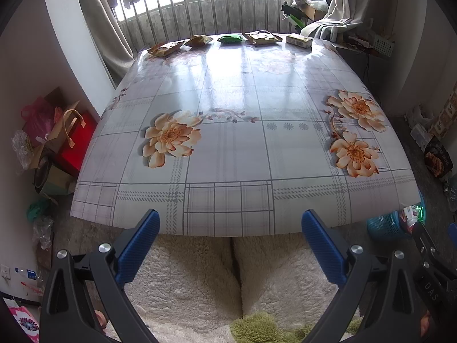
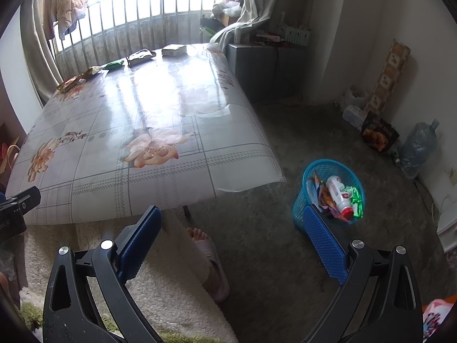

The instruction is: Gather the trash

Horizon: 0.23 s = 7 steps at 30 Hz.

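Several pieces of trash lie in a row along the far edge of the flowered table: brown wrappers, a green packet, another brown wrapper and a small box. They also show in the right wrist view, with the green packet and box. A blue mesh trash basket stands on the floor right of the table, holding a white bottle and wrappers. My left gripper is open and empty over the table's near edge. My right gripper is open and empty, beside the basket.
Bags and boxes are piled on the floor left of the table. A cabinet stands at the far right corner. A water jug and a dark box stand by the right wall. My slippered foot is under the table's corner.
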{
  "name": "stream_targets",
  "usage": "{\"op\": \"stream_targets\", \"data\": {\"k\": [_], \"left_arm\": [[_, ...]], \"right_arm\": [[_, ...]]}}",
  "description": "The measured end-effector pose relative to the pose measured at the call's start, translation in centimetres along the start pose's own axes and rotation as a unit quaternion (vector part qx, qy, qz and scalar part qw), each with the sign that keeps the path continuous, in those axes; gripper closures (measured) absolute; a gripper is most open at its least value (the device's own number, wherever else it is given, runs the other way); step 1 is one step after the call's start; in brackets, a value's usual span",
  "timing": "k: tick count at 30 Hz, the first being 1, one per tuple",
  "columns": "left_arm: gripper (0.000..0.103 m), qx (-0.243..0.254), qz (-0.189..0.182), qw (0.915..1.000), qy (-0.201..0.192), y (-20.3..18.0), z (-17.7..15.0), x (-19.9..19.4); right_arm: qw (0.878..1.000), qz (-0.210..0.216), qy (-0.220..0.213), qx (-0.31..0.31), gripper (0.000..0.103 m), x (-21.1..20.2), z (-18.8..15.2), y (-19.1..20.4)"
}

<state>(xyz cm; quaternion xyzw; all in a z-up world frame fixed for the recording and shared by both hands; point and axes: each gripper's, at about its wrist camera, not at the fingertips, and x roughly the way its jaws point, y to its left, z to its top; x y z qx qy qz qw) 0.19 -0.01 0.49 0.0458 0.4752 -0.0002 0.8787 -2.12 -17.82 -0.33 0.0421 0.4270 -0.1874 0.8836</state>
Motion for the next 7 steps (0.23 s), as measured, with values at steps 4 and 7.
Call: {"op": "stream_targets", "data": {"k": [4,7], "left_arm": [[0.006,-0.001,0.000,1.0000,0.001,-0.12,0.00,0.01],[0.006,-0.001,-0.001,1.0000,0.004,-0.24,-0.07,0.03]], "right_arm": [[1.000,0.000,0.000,0.000,0.008,0.01,0.01,-0.03],[1.000,0.001,0.000,0.000,0.008,0.01,0.01,-0.06]]}}
